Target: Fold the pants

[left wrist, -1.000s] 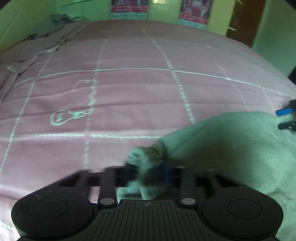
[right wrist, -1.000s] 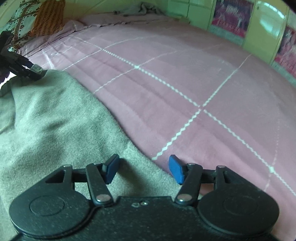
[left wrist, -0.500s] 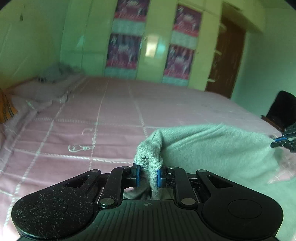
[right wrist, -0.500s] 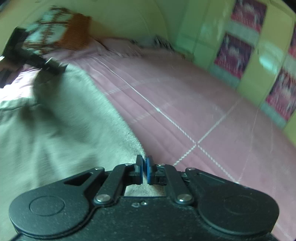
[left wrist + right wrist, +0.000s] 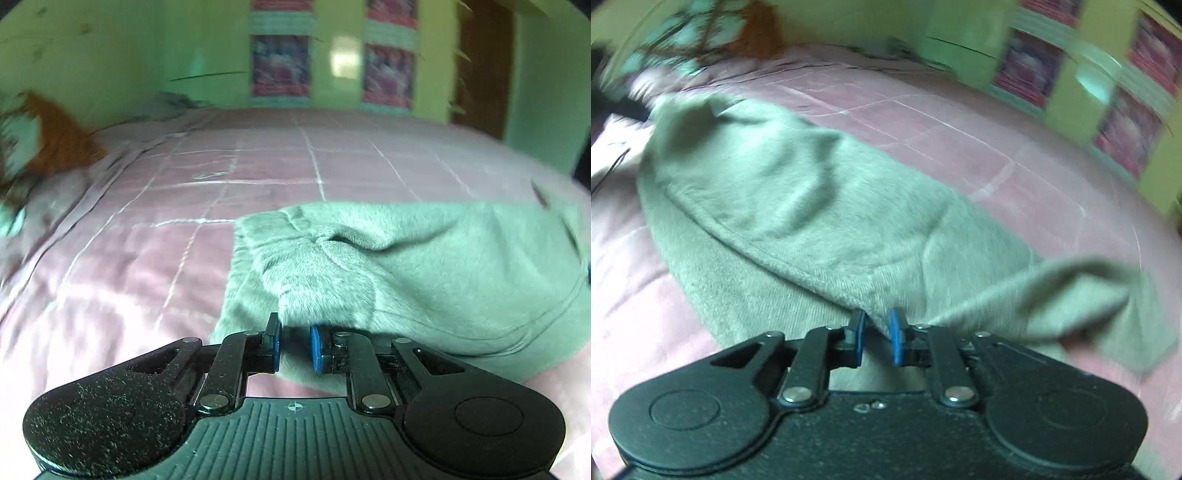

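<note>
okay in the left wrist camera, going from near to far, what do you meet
Left claw → grey pants, folded on the bed → bare pink checked bedspread → green wall with posters.

A pink quilted bedspread with a white grid covers the bed. Green walls stand behind, with 2 pink posters and a dark brown door right.
</note>
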Action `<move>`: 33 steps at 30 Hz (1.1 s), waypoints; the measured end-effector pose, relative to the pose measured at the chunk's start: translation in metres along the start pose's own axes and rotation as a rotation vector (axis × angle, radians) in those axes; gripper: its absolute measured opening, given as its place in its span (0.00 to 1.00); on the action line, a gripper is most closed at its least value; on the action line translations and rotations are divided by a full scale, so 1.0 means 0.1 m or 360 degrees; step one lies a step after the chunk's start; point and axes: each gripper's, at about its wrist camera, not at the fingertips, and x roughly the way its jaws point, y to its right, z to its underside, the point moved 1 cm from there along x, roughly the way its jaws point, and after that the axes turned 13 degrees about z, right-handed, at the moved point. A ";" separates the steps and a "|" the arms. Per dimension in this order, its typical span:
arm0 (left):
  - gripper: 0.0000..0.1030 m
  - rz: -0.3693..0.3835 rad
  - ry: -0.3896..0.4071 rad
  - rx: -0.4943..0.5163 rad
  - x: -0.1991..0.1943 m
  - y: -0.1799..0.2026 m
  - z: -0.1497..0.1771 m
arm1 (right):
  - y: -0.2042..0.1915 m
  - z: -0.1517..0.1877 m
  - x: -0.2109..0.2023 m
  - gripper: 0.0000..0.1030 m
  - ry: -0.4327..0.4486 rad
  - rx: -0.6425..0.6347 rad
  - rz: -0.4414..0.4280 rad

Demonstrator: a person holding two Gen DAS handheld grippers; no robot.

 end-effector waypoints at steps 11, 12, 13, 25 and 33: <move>0.46 0.0217 0.0253 -0.0834 -0.43 -0.11 0.20 | 0.40 0.05 -0.27 0.43 -0.0062 0.0657 -0.0067; 0.46 0.0279 0.0277 -0.0909 -0.39 -0.12 0.21 | 0.42 0.05 -0.25 0.43 -0.0072 0.0698 -0.0072; 0.46 0.0330 0.0295 -0.0968 -0.34 -0.13 0.22 | 0.43 0.04 -0.23 0.43 -0.0087 0.0727 -0.0075; 0.26 0.0275 0.0172 -0.1183 0.23 -0.15 0.15 | 0.63 0.15 0.36 0.46 -0.0397 0.1317 -0.0161; 0.20 0.0354 0.0273 -0.0997 -0.04 -0.22 -0.20 | 0.68 0.22 0.10 0.04 -0.0155 0.1346 -0.0137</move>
